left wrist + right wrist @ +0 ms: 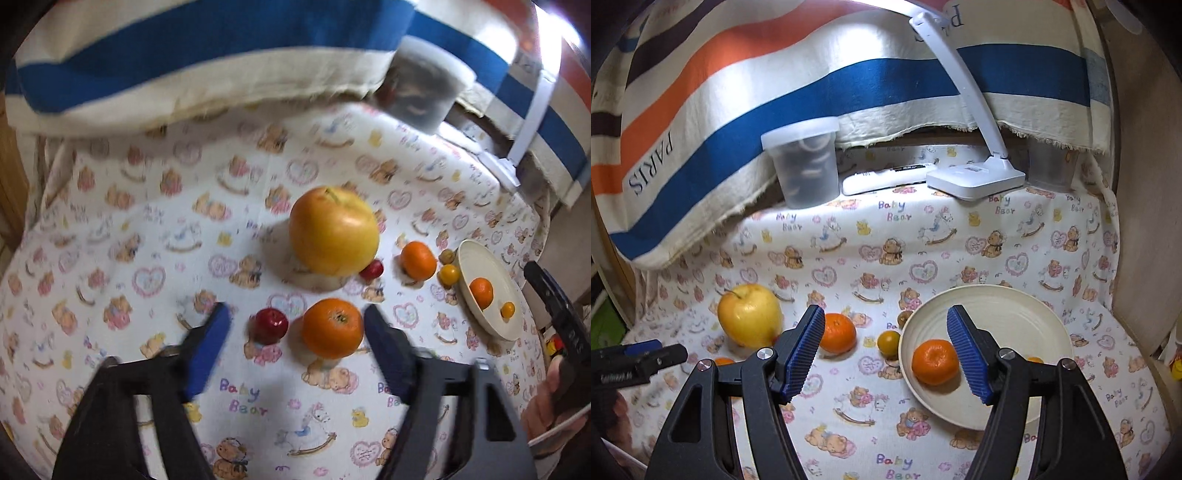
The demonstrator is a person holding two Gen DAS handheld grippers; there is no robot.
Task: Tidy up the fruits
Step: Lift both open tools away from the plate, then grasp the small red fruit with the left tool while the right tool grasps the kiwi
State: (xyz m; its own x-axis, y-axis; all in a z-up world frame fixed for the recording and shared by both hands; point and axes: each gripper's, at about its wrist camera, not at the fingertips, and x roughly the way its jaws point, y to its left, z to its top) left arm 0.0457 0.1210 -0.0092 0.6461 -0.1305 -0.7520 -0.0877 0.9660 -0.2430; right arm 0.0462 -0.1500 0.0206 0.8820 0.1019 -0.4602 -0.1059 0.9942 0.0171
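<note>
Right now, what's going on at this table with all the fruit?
A person with a gripper in each hand is sorting fruit into a cream bowl. An orange and a small yellow fruit are already in it. The left gripper is open around another orange beside a small red fruit. The right gripper is open, empty.

A white cloth printed with bears and "Baby Bear" (849, 266) covers the surface. Behind it hangs a striped cloth in blue, cream and orange reading "PARIS" (713, 110). A white desk lamp (975, 177) stands at the back, lit, beside a lidded translucent tub (805, 166).
</note>
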